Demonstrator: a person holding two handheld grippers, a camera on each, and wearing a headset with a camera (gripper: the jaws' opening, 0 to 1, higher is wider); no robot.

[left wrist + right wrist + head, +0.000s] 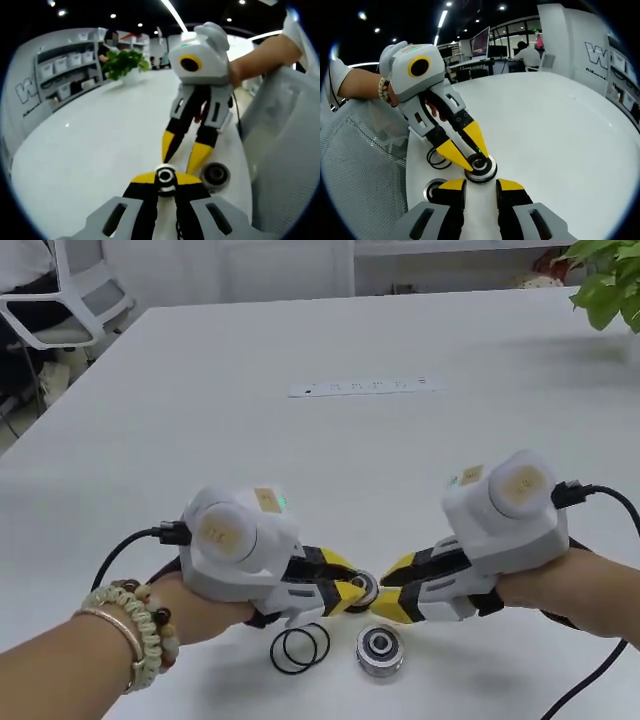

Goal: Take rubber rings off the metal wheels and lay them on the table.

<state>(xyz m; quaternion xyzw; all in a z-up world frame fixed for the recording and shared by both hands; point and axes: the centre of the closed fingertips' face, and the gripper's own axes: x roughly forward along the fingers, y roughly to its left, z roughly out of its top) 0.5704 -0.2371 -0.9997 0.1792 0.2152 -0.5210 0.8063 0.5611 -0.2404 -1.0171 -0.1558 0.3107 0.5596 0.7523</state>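
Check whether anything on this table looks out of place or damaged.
Nothing stands out. Two black rubber rings lie flat and overlapping on the white table beside a loose silver metal wheel; the left tool grips a second wheel, with the open right tool facing it.

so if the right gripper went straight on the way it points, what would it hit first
Most likely the metal wheel held by the left gripper: it sits just ahead of the right gripper, centred between its open jaws.
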